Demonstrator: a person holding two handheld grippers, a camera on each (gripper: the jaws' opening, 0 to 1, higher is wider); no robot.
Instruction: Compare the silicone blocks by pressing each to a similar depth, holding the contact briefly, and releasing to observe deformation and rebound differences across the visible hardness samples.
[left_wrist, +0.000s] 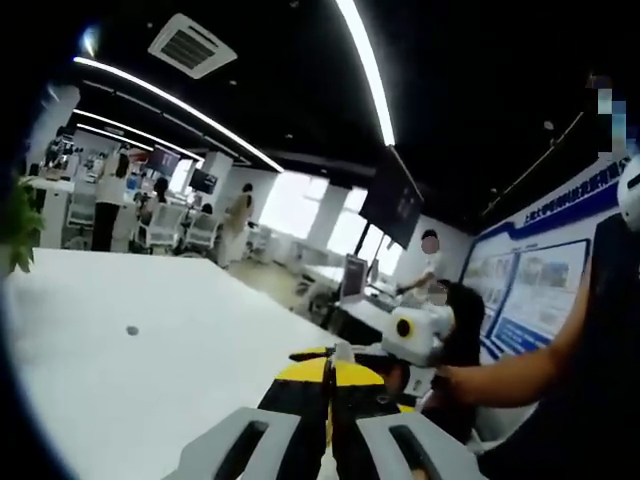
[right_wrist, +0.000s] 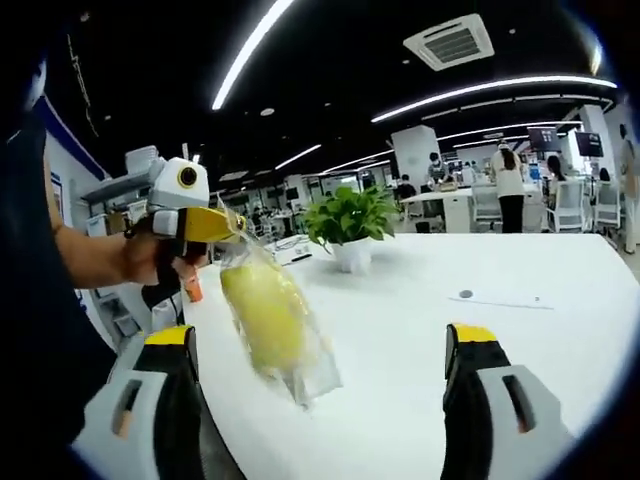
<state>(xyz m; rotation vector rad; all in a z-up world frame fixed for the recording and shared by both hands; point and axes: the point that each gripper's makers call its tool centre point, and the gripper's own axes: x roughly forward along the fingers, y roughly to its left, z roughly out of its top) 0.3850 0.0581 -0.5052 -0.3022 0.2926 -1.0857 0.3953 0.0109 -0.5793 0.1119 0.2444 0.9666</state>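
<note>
Left tongs (right_wrist: 232, 228) clamped on bagged yellow silicone block (right_wrist: 268, 318)'s slippery film corner above desk (right_wrist: 420, 320), soft, light; right tongs (right_wrist: 325, 385) apart, should support underneath.

In the right gripper view, the right claw (right_wrist: 330, 400) rises from six o'clock as two black jaws with yellow tips and grey slotted shells. The left claw (right_wrist: 228, 228), at nine o'clock, has a white body and yellow-tipped jaws. The person's sleeve (right_wrist: 30, 300) is dark.

In the left gripper view, the left claw (left_wrist: 328, 400) shows black jaws banded yellow in grey shells.
</note>
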